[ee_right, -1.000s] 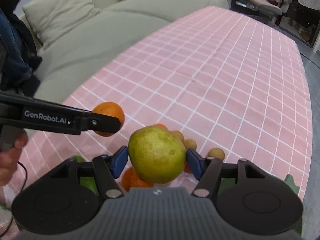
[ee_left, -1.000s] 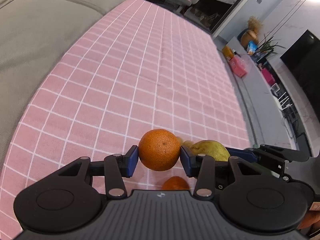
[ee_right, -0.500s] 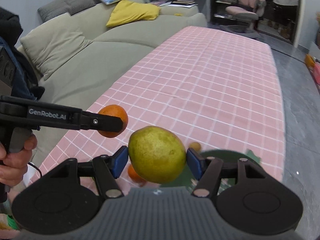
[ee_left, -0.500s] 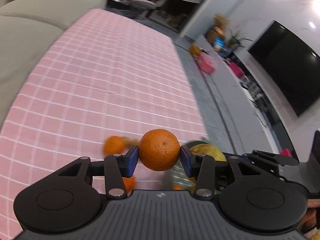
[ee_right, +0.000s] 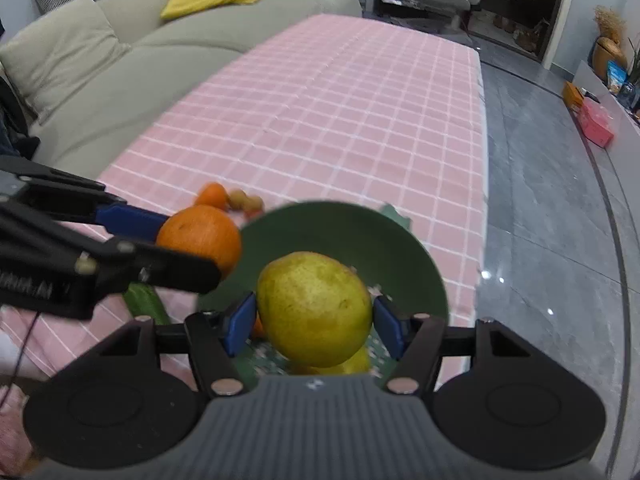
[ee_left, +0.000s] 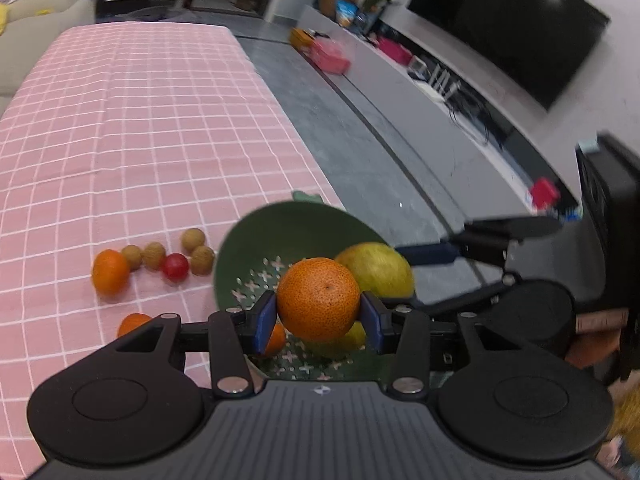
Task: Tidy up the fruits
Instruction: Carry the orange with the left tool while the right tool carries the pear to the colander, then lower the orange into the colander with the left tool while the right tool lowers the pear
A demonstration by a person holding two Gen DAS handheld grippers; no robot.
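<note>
My left gripper point(ee_left: 319, 318) is shut on an orange tangerine point(ee_left: 318, 298) and holds it above the green colander bowl point(ee_left: 288, 224). My right gripper point(ee_right: 314, 326) is shut on a yellow-green pear point(ee_right: 314, 314), also held over the bowl point(ee_right: 400, 248). The pear shows in the left wrist view point(ee_left: 380, 268) just right of the tangerine. The tangerine shows in the right wrist view point(ee_right: 204, 236) at the bowl's left rim. A yellow fruit point(ee_right: 352, 364) and a small orange fruit point(ee_left: 276, 340) lie inside the bowl, mostly hidden.
Loose fruit lies left of the bowl on the pink checked tablecloth point(ee_left: 120, 120): a tangerine point(ee_left: 110, 272), several brown longans point(ee_left: 192, 240), a red cherry tomato point(ee_left: 175, 266), another orange fruit point(ee_left: 132, 324). A green vegetable point(ee_right: 146, 304) lies nearby. The table edge and grey floor point(ee_right: 560, 240) are right.
Both grippers swung right with their fruit and now hang over the green bowl, which has come into full view beneath them. Both grips are unchanged.
</note>
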